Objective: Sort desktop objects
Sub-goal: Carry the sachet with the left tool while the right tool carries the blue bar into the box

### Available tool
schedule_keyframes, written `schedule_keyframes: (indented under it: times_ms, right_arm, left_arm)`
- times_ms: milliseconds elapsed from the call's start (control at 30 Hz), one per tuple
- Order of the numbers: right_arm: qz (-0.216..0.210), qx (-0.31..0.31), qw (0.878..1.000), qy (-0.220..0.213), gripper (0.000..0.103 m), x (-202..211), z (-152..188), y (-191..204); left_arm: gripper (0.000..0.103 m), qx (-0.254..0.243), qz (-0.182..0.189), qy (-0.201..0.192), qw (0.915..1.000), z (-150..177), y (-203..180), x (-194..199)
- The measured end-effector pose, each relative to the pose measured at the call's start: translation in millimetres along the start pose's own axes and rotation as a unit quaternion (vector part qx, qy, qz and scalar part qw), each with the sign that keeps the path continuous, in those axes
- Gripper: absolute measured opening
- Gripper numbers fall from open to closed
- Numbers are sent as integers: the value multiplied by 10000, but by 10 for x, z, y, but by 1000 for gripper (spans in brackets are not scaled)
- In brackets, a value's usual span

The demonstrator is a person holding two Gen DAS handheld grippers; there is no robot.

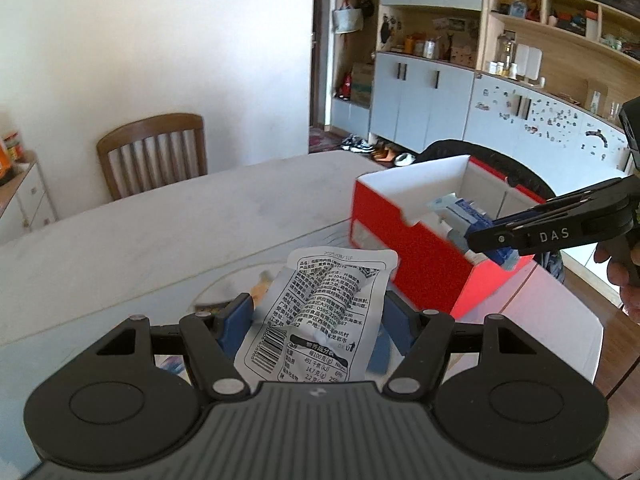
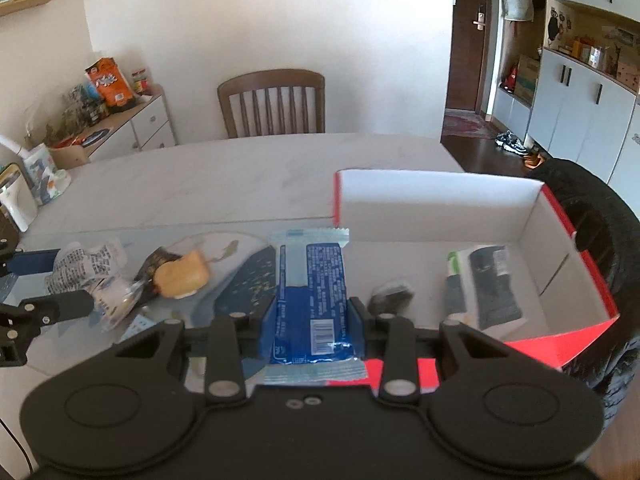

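- Now my left gripper [image 1: 316, 312] is clamped on a white printed pouch [image 1: 320, 312], lifted off the tabletop [image 1: 160, 216].
- My right gripper [image 2: 312, 316] is narrowed onto a blue snack packet [image 2: 312, 300], held at the near wall of the red box [image 2: 596, 280].
- From the left view, that box sits at 2 o'clock.
- Inside it lie a white-and-dark packet [image 2: 484, 284] and a small dark item [image 2: 390, 296].
- A yellow bun [image 2: 182, 278] rests on the tabletop at 10 o'clock from my right gripper.
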State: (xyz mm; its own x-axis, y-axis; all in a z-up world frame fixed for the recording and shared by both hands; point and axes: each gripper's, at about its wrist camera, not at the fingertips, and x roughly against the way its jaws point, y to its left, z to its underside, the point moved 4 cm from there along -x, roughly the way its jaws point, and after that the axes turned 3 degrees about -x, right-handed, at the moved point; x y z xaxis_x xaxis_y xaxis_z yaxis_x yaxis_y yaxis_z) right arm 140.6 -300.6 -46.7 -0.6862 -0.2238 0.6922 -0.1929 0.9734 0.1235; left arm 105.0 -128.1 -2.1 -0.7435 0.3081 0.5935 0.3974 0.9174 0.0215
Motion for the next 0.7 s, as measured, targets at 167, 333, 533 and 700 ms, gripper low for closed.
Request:
schedule_keyframes:
  times_ms: [167,333,533,700]
  right_arm:
    - [70,-10,10000,-20,35,10,-45,-263]
    - [141,-114,9998,5,35,1,-76,-565]
    - [233,-216,9995,41,35,-25,-97,-895]
    - [310,-339,9989,68,35,-52,-136,-1171]
  left_arm:
    - [69,-141,163,-88,9997,-233,-300,-210]
    - [69,-402,296,-132,9987,-408,-627,-421]
    - [69,-684,440,-105,9966,-590,-971,-676]
    - [69,-1075,485,-58,9930,-712,-1255,-885]
